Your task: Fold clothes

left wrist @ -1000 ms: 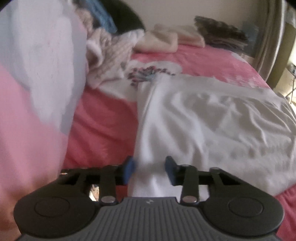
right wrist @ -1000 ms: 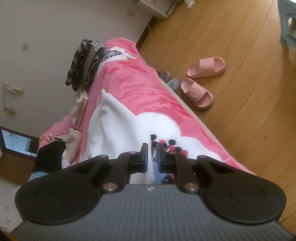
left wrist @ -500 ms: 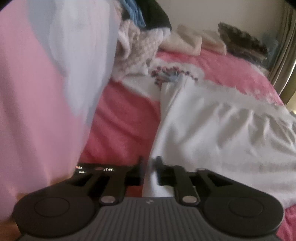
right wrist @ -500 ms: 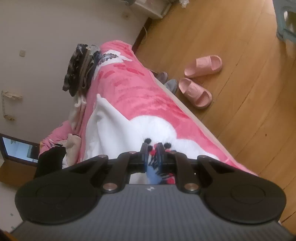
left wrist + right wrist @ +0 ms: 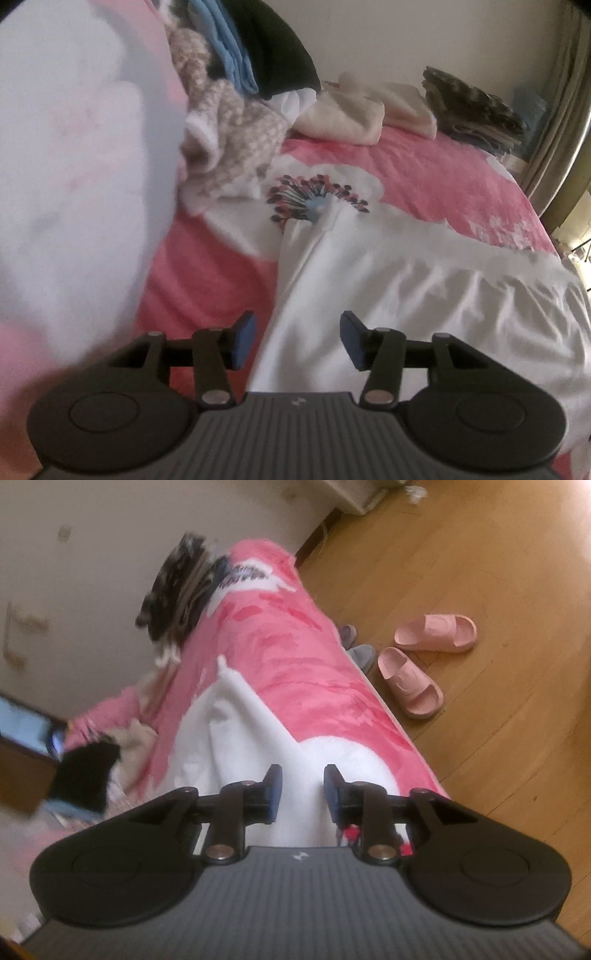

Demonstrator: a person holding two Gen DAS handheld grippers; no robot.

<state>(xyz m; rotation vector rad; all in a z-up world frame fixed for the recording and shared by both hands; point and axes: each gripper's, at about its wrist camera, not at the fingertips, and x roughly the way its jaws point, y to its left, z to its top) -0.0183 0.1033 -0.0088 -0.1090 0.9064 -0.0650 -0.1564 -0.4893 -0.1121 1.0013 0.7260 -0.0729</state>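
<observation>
A big blurry shape, white and pink (image 5: 70,206), fills the left side of the left wrist view. It is too fuzzy and too close to tell what it is, and it hides that part of the bed (image 5: 424,177). The bottom of both views is covered by the black gripper bodies, so the near end of the white garment (image 5: 424,295) is cut off there.

The white garment lies spread on the pink bed. In the left wrist view it runs from the near edge up to a narrow far end beside a flower print (image 5: 314,199) on the bed cover.

The left gripper (image 5: 297,339) has just been opening. Its fingers (image 5: 243,339) stand wide apart and let go. The white cloth lies under the gap, but the blue pads do not press on it.

The right gripper (image 5: 302,794) has just been opening too. Its fingers (image 5: 273,794) stand a little apart with white cloth (image 5: 258,731) seen between them, and they do not pinch it.

Only the left wrist view shows the messy pile of clothes (image 5: 240,92) at the far left, the folded cream clothes (image 5: 365,110) behind it, and a dark folded stack (image 5: 472,107) at the far right.

Only the right wrist view shows the wooden floor (image 5: 498,572), two pink slippers (image 5: 421,664), and grey shoes (image 5: 356,646) half hidden under the bed edge. The dark stack (image 5: 173,590) there is smeared and hard to make out.
</observation>
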